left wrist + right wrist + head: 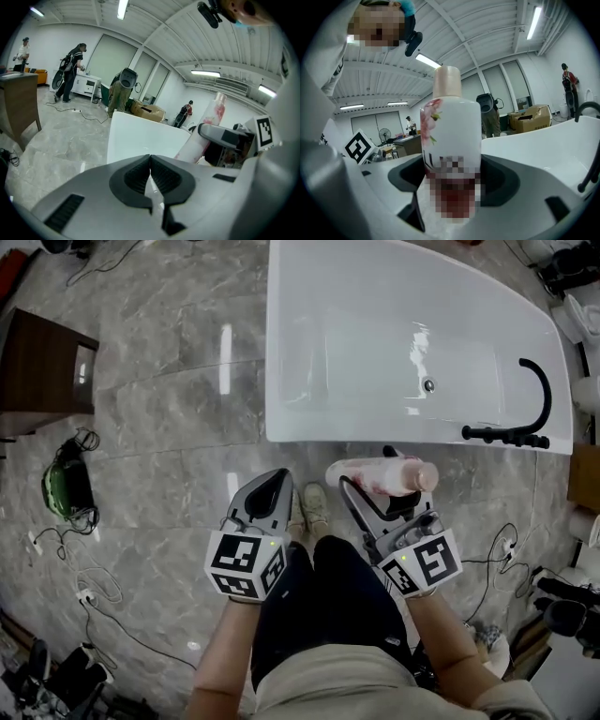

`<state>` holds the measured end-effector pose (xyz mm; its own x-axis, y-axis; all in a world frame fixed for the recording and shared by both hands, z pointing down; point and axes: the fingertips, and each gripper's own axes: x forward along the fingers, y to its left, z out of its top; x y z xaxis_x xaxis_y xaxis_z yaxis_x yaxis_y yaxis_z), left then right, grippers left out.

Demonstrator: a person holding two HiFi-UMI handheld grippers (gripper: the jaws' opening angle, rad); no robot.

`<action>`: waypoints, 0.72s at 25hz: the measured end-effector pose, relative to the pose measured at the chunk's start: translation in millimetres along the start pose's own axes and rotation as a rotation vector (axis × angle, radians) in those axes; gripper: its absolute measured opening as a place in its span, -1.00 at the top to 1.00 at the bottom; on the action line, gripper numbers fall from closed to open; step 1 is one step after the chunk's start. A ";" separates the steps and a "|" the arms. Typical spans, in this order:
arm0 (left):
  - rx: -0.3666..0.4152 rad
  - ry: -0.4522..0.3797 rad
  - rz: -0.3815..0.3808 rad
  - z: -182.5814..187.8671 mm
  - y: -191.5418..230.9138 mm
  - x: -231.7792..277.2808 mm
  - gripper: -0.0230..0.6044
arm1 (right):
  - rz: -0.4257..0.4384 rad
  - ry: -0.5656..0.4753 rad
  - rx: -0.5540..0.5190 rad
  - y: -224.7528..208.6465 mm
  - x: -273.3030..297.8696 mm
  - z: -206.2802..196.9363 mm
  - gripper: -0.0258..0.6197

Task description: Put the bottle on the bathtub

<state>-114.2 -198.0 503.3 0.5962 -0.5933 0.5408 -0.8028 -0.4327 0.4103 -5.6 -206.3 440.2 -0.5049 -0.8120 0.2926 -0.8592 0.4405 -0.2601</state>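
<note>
A white bottle (380, 474) with pink flower print and a beige cap lies sideways in my right gripper (367, 491), which is shut on it just short of the bathtub's near rim. In the right gripper view the bottle (451, 154) stands between the dark pads, cap away from the camera. The white bathtub (309, 418) fills the upper middle of the head view, with a black faucet (525, 423) at its right end. My left gripper (272, 486) is shut and holds nothing; its pads (151, 174) meet, with the bathtub (140, 136) ahead and the bottle (202, 133) at right.
Grey marble floor surrounds the tub. A brown cabinet (42, 371) stands at far left, a green bag (66, 486) and cables (80, 587) lie on the floor at left. More cables and gear (553, 601) sit at right. People (70, 70) stand far off in the room.
</note>
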 end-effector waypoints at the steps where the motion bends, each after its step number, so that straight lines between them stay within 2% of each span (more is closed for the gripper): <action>1: -0.002 0.002 0.002 -4.0 1.7 6.6 0.90 | 0.002 0.004 0.000 -3.3 3.2 -6.7 -0.12; 13: -0.058 0.055 0.042 -69.4 21.4 54.2 0.90 | 0.031 0.116 -0.003 -26.1 24.2 -96.0 -0.12; 18: -0.072 0.050 0.055 -86.8 36.0 67.3 0.90 | 0.040 0.126 -0.019 -31.6 44.4 -121.3 -0.12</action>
<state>-102.1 -194.6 618.2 0.5523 -0.5796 0.5992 -0.8327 -0.3495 0.4295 -10.8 -209.8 573.0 -0.5440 -0.7397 0.3960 -0.8391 0.4795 -0.2570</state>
